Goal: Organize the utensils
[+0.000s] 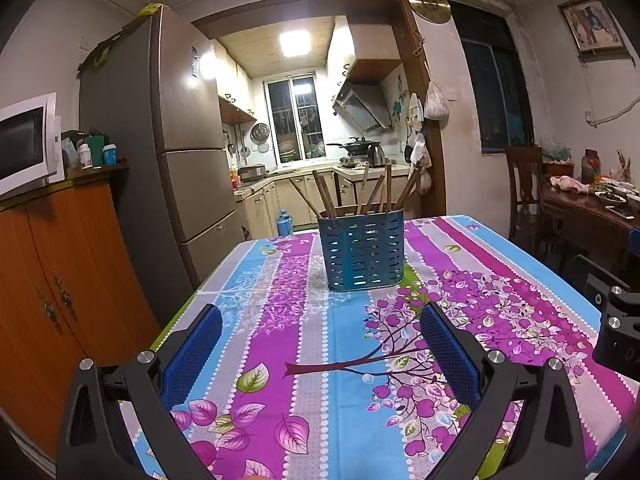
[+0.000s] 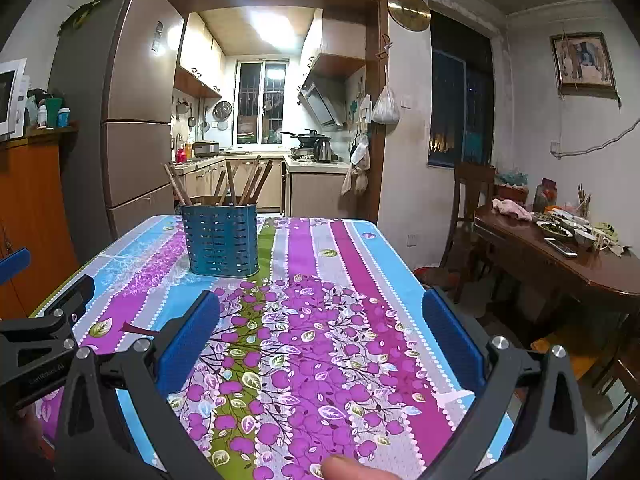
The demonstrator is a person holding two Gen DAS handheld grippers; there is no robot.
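Observation:
A blue perforated utensil holder (image 1: 363, 252) stands upright near the far end of the table with several brown chopsticks (image 1: 374, 192) sticking out of it. It also shows in the right wrist view (image 2: 220, 238), with the chopsticks (image 2: 236, 184) fanned out. My left gripper (image 1: 322, 316) is open and empty, low over the tablecloth, well short of the holder. My right gripper (image 2: 320, 304) is open and empty, to the right of the holder and nearer than it. No loose utensils lie on the cloth.
The table has a floral striped cloth (image 1: 304, 344). A wooden cabinet (image 1: 52, 280) and fridge (image 1: 168, 152) stand left. A dark dining table with dishes (image 2: 560, 248) and a chair (image 2: 472, 208) stand right. The left gripper's body (image 2: 44, 332) shows at the right view's left edge.

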